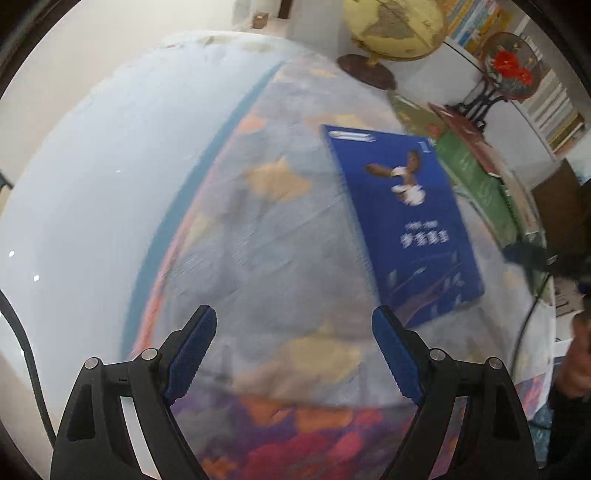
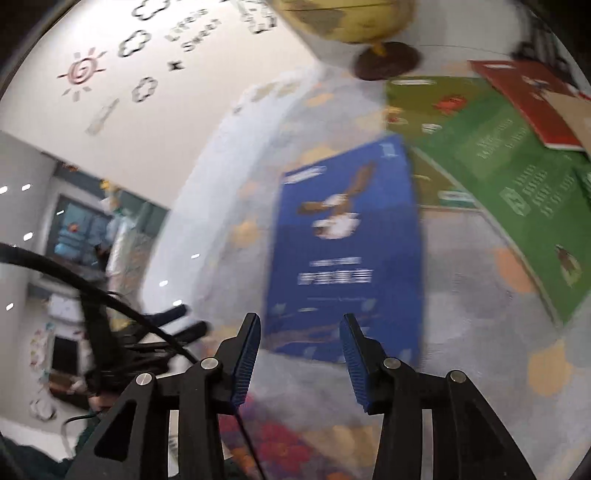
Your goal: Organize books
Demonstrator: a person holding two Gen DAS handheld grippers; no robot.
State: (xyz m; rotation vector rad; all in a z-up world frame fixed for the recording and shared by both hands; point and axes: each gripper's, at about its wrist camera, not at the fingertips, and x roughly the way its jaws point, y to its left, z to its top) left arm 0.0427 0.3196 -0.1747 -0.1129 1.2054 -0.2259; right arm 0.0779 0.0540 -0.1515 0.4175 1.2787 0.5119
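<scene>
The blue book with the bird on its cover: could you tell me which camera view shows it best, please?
The left wrist view shows the blue book best: its whole cover lies unobstructed on the patterned cloth, less blurred. In the right wrist view the blue book is blurrier, and the right gripper fingertips overlap its near edge.

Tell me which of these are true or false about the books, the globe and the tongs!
1. The blue book with a bird on its cover lies flat on the patterned tablecloth. True.
2. The left tongs are squeezing the blue book. False: they are open and hold nothing.
3. A yellow globe on a dark round base stands past the books. True.
4. The green book lies on top of the blue one. False: it lies beside it.
5. The right tongs hold nothing. True.
</scene>
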